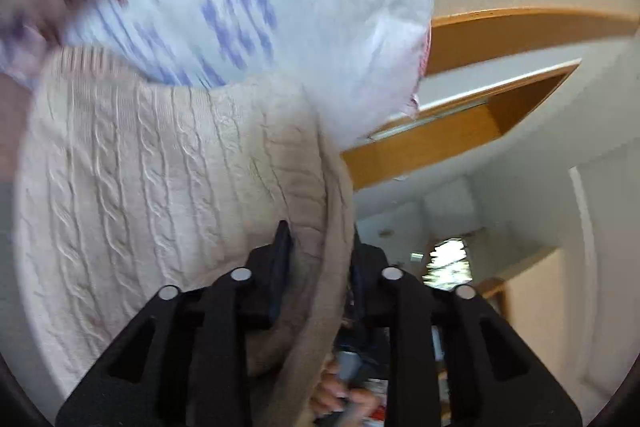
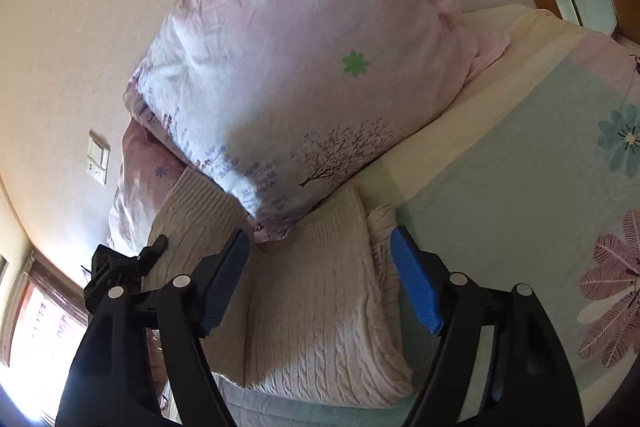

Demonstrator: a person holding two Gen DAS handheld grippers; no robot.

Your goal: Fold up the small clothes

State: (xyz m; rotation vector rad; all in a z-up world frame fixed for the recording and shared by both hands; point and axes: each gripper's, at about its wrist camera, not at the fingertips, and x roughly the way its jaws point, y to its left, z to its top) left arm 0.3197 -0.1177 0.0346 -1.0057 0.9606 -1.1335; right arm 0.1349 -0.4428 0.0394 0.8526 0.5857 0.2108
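Room: bedroom; you are working on a bed (image 2: 500, 163) with a flower-print sheet, cream wall behind, wood-framed window at the far edge.
Left gripper (image 1: 316, 259): its jaws are closed on a thick fold of the cream cable-knit sweater (image 1: 160, 187); the cloth runs straight down between the two fingers, so the grip looks secure.
Right gripper (image 2: 320, 279): jaws stand wide apart, hovering over the sweater (image 2: 320, 299) and holding nothing; the blue pads (image 2: 416, 283) show clear on both sides of the knit.
Task item: the sweater lies on the bed as a partly folded bundle, its far edge tucked against the pink floral pillow (image 2: 304, 67), touching it or slightly under it.
Step in hand: I judge you are mid-fold, with the left side lifted or carried over while the right waits to take the matching edge.
Next move: bring the right gripper down onto the near free edge, close on one layer only, then carry both sides together; draw the bundle away from the pillow first so the fold does not catch.
Farther back: a wall switch plate (image 2: 98, 157) sits beside the pillow; a second pinkish pillow lies behind the first.
Writing: no brand, label or readable text shows on the sweater, the bedding or the grippers; the left view is blurred by motion.
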